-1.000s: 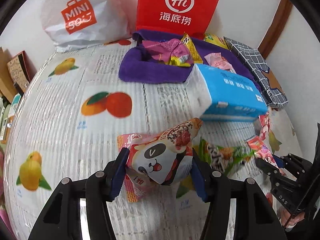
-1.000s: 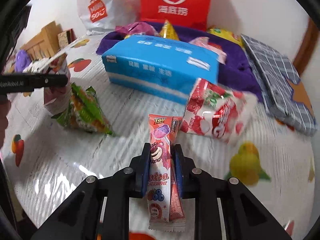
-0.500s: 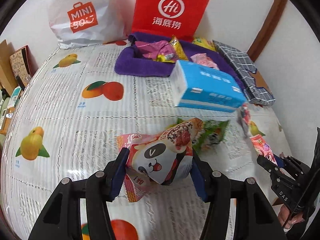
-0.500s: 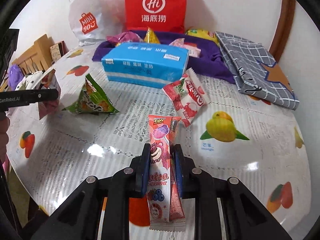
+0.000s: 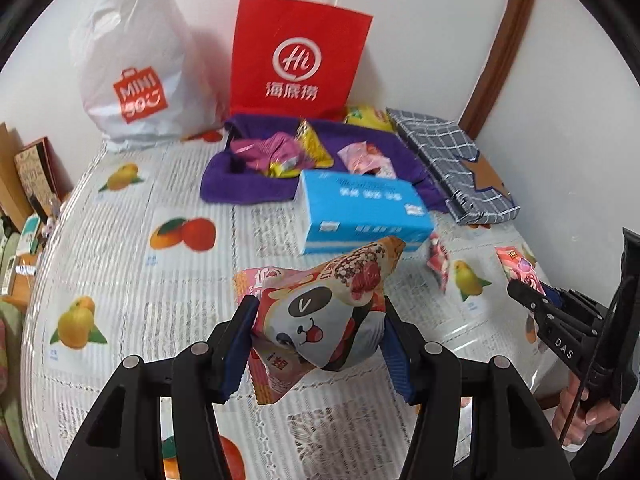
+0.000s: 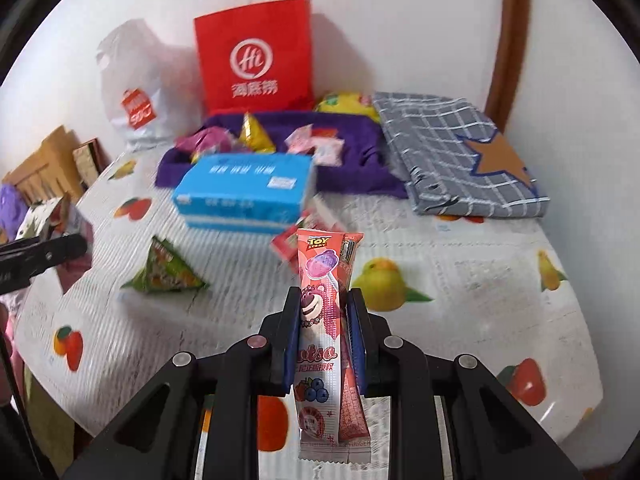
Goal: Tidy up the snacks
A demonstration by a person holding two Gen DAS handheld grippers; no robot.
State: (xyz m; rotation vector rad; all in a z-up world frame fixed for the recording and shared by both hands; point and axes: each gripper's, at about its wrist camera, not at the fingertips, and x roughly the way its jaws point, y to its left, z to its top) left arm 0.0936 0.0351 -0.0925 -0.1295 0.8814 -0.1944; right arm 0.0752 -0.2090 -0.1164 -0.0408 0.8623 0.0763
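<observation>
2 grippers, both loaded. Left gripper [image 5: 318, 330] clamps a panda bag [image 5: 320, 320], lower centre of its frame. Right gripper [image 6: 323, 338] pinches a pink stick pack [image 6: 326, 320], lower centre, above the table [image 6: 460, 280]. Purple tray [image 6: 360, 160] sits upper centre.

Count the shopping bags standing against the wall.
2. The red paper bag stands behind the purple cloth; the white plastic bag sits to its left. None seems hidden.

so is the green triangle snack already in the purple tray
No, the green triangle snack lies on the tablecloth in front of the blue tissue pack, outside the purple tray.
</observation>
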